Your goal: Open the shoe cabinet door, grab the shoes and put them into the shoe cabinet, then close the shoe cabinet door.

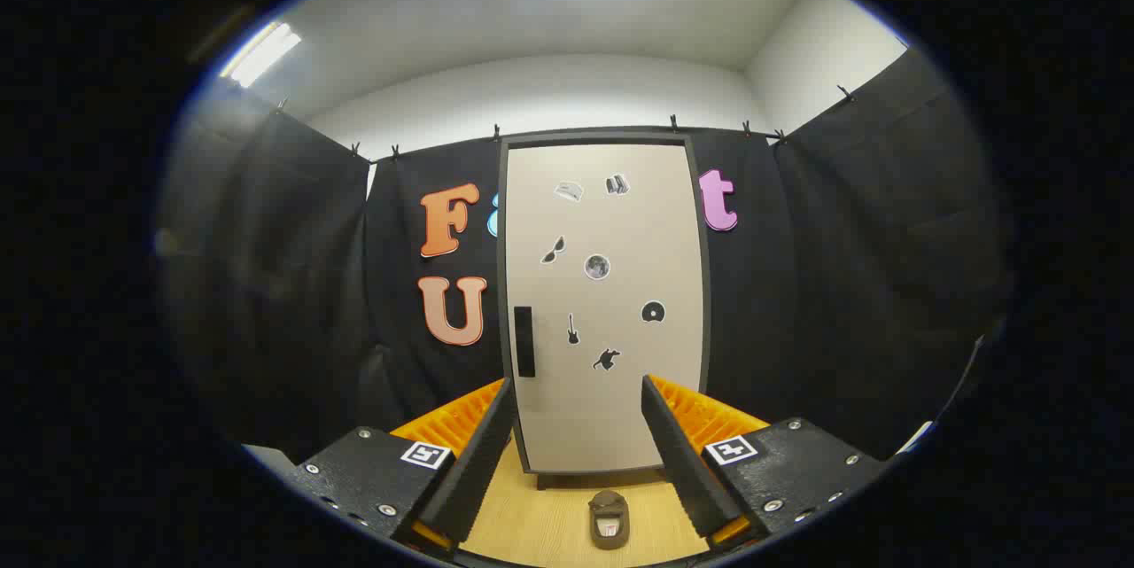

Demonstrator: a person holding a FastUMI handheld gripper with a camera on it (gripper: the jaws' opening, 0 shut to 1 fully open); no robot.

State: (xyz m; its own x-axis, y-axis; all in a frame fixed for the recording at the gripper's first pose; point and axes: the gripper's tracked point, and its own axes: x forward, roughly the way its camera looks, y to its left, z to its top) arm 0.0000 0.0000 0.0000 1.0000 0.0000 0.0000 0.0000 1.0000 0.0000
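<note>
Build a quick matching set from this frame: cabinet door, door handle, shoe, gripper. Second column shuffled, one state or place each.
1. cabinet door
2. door handle
3. shoe
4. gripper

A. on the wooden floor, between the fingers
B. open, holding nothing
C. shut, with stickers on it
D. dark vertical bar by the door's left edge

Pairs: 1-C, 2-D, 3-A, 4-B
</note>
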